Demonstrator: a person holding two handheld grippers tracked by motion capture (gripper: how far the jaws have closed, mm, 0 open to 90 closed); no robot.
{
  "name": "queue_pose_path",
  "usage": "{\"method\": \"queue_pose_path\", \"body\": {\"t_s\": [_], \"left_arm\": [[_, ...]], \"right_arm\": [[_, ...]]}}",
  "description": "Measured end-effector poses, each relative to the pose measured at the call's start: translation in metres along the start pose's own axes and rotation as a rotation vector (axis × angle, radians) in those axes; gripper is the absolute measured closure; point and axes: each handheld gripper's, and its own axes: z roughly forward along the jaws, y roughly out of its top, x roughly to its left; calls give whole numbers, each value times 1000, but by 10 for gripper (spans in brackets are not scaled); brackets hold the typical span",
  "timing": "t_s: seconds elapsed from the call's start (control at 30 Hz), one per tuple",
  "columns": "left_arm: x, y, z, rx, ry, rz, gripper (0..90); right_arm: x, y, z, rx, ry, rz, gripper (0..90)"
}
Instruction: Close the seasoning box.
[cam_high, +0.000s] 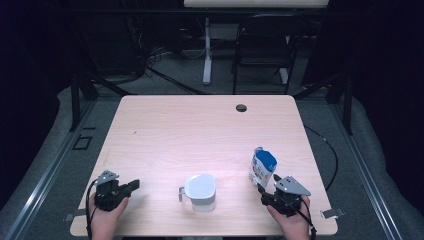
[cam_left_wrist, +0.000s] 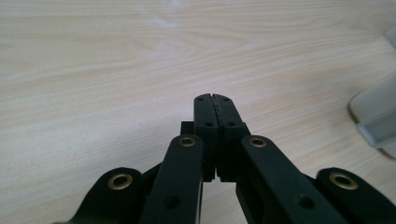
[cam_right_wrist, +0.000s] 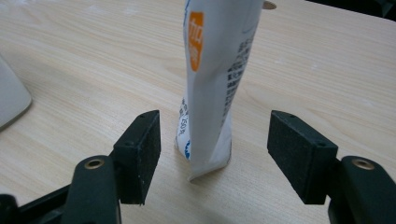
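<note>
Pouch (cam_high: 262, 167), one only, stands upright on the table (cam_high: 200, 125) toward its right near side, white with a blue top and small print down its side. One right gripper (cam_high: 267, 187) sits just behind it, low on the table, held in one hand (cam_high: 292, 222); in the right gripper view its jaws stand wide apart, one pad on each side of the pouch (cam_right_wrist: 212, 88), and neither pad touches it. One white cup (cam_high: 201, 191) with a small handle on its left stands at the middle of the near edge, well apart from the pouch; its rim shows at the left edge of the right gripper view. One left gripper (cam_high: 135, 185) lies near the table's left near corner, in the other hand (cam_high: 107, 215), pointing toward the cup. In the left gripper view its jaws are pressed together with nothing between them, over bare wood, and part of the cup (cam_left_wrist: 376, 116) shows at the right edge. One dark round hole (cam_high: 241, 107) marks the far side of the table. Two grippers, two hands, one pouch, one cup.
</note>
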Motion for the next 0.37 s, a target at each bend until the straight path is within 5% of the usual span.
{"method": "queue_pose_path", "body": {"t_s": [0.2, 0.37], "left_arm": [[7, -1, 0, -16, 22, -23, 883], [7, -1, -3, -34, 30, -33, 790]], "right_arm": [[-2, -1, 2, 14, -2, -11, 349], [-4, -1, 4, 2, 2, 3, 349]]}}
